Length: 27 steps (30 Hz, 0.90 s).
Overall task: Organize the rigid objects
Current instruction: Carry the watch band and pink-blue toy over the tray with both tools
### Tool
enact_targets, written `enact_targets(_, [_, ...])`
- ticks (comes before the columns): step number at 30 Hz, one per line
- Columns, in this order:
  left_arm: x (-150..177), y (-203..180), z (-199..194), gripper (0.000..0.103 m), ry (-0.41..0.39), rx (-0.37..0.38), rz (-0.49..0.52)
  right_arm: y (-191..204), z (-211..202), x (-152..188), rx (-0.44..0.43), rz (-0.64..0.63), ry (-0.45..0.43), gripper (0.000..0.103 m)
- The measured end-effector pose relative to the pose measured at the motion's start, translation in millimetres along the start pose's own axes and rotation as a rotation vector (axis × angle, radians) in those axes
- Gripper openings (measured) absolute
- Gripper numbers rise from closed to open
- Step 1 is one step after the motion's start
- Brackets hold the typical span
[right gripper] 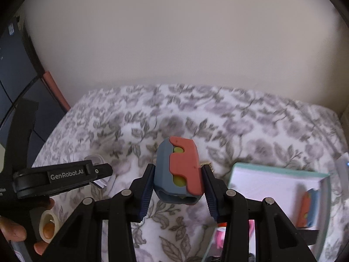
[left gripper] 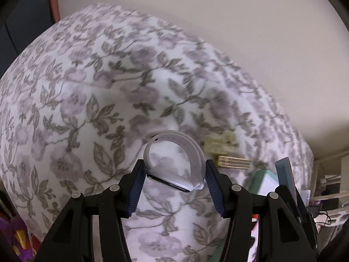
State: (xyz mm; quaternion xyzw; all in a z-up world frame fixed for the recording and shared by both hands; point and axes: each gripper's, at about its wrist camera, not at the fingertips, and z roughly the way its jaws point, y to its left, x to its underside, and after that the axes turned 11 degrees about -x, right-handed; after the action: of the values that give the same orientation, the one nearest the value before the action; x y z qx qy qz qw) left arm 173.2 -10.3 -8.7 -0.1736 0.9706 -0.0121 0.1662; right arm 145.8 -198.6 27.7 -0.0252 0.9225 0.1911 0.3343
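In the left wrist view my left gripper (left gripper: pixel 174 170) is shut on a white smart band (left gripper: pixel 174 161), its strap loop standing up between the blue pads, held above the floral bedspread (left gripper: pixel 87 100). In the right wrist view my right gripper (right gripper: pixel 177 175) is shut on a grey and red plastic block with yellow-green inserts (right gripper: pixel 180 170), held above the bedspread (right gripper: pixel 240 126). The left gripper body (right gripper: pixel 59 178) shows at the left of that view, part of the white band beyond it. A similar red and blue block (right gripper: pixel 308 207) lies in a teal-rimmed white box (right gripper: pixel 272 170) at the right.
A pale yellow-green toy and a tan ribbed piece (left gripper: pixel 226 152) lie on the bedspread right of the band. The teal box (left gripper: pixel 261 181) and a blue-grey upright item (left gripper: pixel 285 170) are at the right. A tape roll (right gripper: pixel 49 224) lies lower left. A cream wall (right gripper: pixel 174 43) stands behind the bed.
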Motion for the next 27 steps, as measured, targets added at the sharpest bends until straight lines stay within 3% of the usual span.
enact_targets(5, [4, -26, -21, 0.057, -0.046, 0.055, 0.061, -23, -30, -6, 0.056, 0.037, -0.056, 0.045])
enact_targets(15, [40, -103, -43, 0.057, -0.098, 0.142, 0.255, -87, -64, 2, 0.187, 0.135, -0.071, 0.045])
enact_targets(22, [70, -152, -31, 0.057, -0.085, 0.164, 0.398, -127, -62, 17, 0.238, 0.210, -0.010, 0.046])
enact_targets(27, [83, -167, -8, 0.057, -0.051, 0.147, 0.440, -151, -44, 33, 0.258, 0.269, 0.065, 0.046])
